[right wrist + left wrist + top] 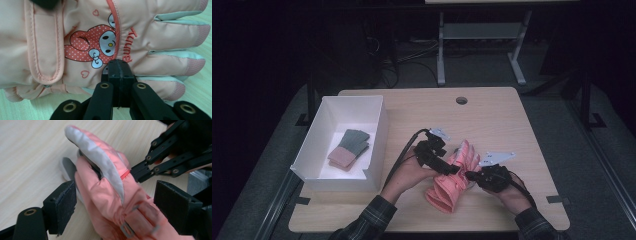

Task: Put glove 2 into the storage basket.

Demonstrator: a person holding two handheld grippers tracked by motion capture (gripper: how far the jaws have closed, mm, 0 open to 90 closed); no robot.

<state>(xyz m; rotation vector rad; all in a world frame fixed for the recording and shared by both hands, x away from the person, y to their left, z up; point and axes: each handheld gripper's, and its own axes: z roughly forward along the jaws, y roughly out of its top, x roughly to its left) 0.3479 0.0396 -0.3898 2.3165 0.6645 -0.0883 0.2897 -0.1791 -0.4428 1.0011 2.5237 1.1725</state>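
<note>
The pale wooden desk (512, 125) carried a white open box (377, 145) with a grey-and-pink knit glove (349, 147) inside. Beside it lay the padded pink ski glove (452, 182), mid-desk. The right hand-held gripper (469, 175) was clamped tight on its edge. The left hand-held gripper (452, 169) gaped wide around the cuff, pads clear. Best it closed squarely on the cuff before any lift toward the box.
</note>
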